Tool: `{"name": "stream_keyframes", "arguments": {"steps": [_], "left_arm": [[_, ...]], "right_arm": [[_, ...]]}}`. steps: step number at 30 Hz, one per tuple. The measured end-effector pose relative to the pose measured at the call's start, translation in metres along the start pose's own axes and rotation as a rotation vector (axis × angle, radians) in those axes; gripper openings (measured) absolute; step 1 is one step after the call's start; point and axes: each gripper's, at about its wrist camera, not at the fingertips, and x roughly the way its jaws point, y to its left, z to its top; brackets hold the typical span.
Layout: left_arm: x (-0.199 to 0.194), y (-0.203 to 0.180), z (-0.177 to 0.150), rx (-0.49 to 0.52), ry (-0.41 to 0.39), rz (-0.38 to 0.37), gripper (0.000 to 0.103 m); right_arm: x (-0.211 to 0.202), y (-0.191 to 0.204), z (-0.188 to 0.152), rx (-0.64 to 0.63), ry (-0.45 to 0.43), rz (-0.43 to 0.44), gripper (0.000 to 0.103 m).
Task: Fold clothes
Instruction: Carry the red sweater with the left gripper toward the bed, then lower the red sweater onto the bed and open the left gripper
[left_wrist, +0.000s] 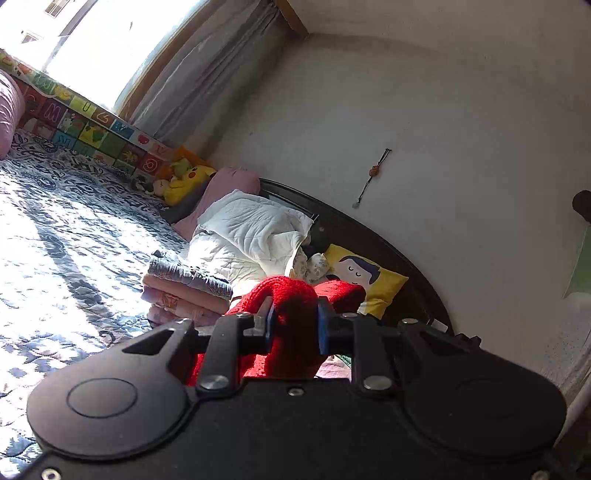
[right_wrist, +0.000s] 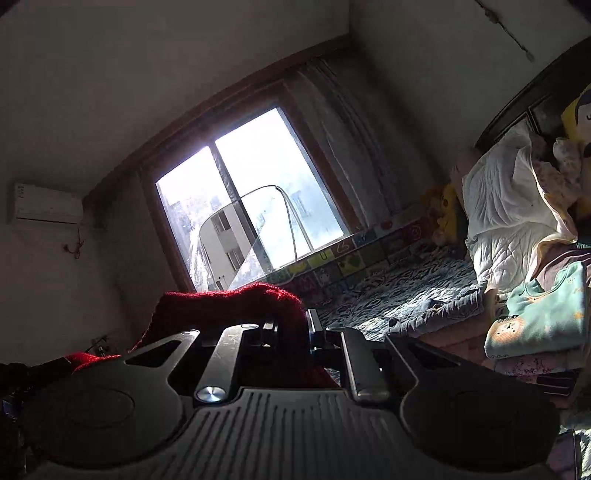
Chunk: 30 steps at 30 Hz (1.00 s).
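Note:
A red knitted garment (left_wrist: 295, 314) bunches between the blue pads of my left gripper (left_wrist: 294, 326), which is shut on it and held above the bed. In the right wrist view the same red knit (right_wrist: 236, 302) drapes over my right gripper (right_wrist: 291, 328), also shut on a fold of it, and trails down to the left. Both grippers are raised, and the rest of the garment hangs below, out of sight. A stack of folded clothes (left_wrist: 184, 291) lies on the bed just beyond the left gripper, with grey on top and pink below.
The bed has a blue-and-white patterned cover (left_wrist: 66, 229). A white quilt (left_wrist: 251, 232), pink pillow (left_wrist: 225, 192), yellow cushion (left_wrist: 369, 280) and yellow plush toy (left_wrist: 186, 177) sit near the dark headboard (left_wrist: 369, 229). Folded pastel clothes (right_wrist: 539, 314) lie at right. The window (right_wrist: 251, 199) is behind.

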Motion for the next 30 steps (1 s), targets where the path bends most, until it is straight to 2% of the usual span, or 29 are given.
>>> {"name": "stream_keyframes", "arguments": {"steps": [3, 8, 13, 17, 21, 25, 27, 30], "left_arm": [[0.009, 0.015, -0.008, -0.075, 0.011, -0.023, 0.020], [0.016, 0.064, -0.039, -0.235, 0.038, 0.017, 0.020], [0.005, 0.125, -0.073, -0.402, 0.045, 0.104, 0.020], [-0.030, 0.173, -0.092, -0.530, 0.008, 0.201, 0.020], [-0.067, 0.214, -0.108, -0.666, -0.016, 0.294, 0.021], [-0.108, 0.236, -0.114, -0.720, -0.035, 0.390, 0.022], [-0.129, 0.245, -0.116, -0.753, -0.052, 0.437, 0.025], [-0.159, 0.253, -0.115, -0.761, -0.102, 0.545, 0.043]], "right_arm": [[0.014, 0.010, 0.019, -0.097, -0.022, -0.022, 0.016], [0.069, 0.016, 0.004, -0.238, 0.080, -0.045, 0.016], [0.130, 0.056, -0.060, -0.383, 0.251, -0.002, 0.015], [0.177, 0.095, -0.112, -0.477, 0.380, 0.044, 0.015], [0.215, 0.151, -0.172, -0.573, 0.496, 0.113, 0.015], [0.249, 0.196, -0.220, -0.610, 0.584, 0.176, 0.015], [0.261, 0.214, -0.240, -0.615, 0.617, 0.199, 0.015], [0.275, 0.242, -0.267, -0.626, 0.664, 0.213, 0.015]]}}
